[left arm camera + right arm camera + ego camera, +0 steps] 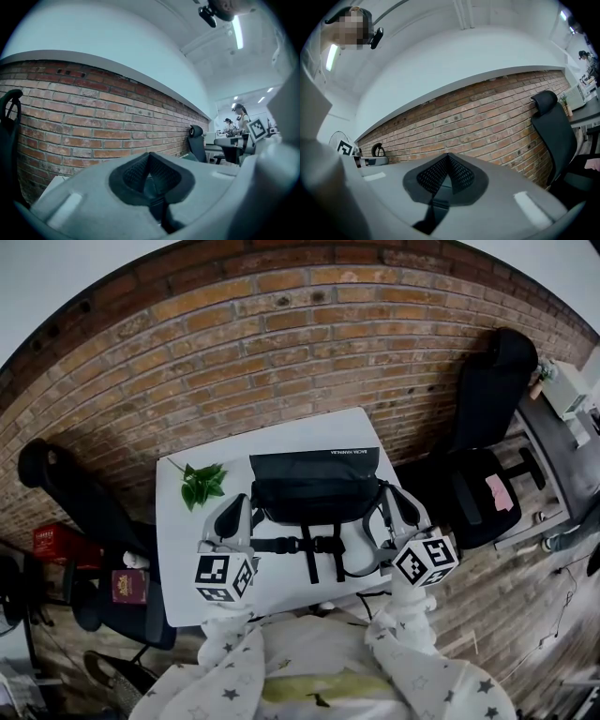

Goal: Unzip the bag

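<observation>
Bag [314, 486]: on the table [187, 549]; long axis left–right, parallel to the brick wall [281, 334]; straps toward the person.
Left gripper [240, 506]: jaws clenched, empty.
Right gripper [392, 495]: jaws clenched, empty.

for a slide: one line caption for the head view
Left claw and right claw, both shut, flank a black bag on a white table, leafy sprig nearby

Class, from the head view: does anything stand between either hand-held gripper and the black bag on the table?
Nothing visible does. The left hand-held gripper and right hand-held gripper, both shut and empty, flank the black bag closely. The leafy sprig lies further left, out of the way.
</observation>
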The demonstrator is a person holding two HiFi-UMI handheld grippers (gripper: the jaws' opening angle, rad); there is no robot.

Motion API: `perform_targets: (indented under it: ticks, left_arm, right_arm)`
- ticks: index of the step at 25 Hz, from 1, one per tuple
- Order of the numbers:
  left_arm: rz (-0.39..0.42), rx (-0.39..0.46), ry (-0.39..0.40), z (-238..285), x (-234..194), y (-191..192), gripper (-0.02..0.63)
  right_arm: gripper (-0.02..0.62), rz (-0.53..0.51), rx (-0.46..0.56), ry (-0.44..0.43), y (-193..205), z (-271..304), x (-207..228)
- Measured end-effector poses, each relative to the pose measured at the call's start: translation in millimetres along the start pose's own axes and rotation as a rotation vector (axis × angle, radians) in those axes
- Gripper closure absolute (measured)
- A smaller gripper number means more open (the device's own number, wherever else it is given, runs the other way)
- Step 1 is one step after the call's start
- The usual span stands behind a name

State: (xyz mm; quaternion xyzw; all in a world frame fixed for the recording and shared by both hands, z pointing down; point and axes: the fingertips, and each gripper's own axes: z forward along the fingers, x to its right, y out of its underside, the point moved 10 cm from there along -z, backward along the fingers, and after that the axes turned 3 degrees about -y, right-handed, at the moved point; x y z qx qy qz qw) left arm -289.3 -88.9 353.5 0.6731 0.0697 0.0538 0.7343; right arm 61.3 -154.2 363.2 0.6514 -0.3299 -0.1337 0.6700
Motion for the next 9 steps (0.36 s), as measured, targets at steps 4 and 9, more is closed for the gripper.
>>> perform_targets:
  ticks: [4, 9]
  left_arm:
    - [-0.002, -0.003, -0.002, -0.2, -0.2, 0.0, 0.609]
    - [-0.003, -0.002, -0.005, 0.1, 1.1, 0.9, 0.609]
  right_arm:
    - [0.588, 0.001, -0.002, 0.010, 0.7, -1.9, 0.8]
    - [0.588, 0.001, 0.003, 0.019, 0.3, -4.5, 4.0]
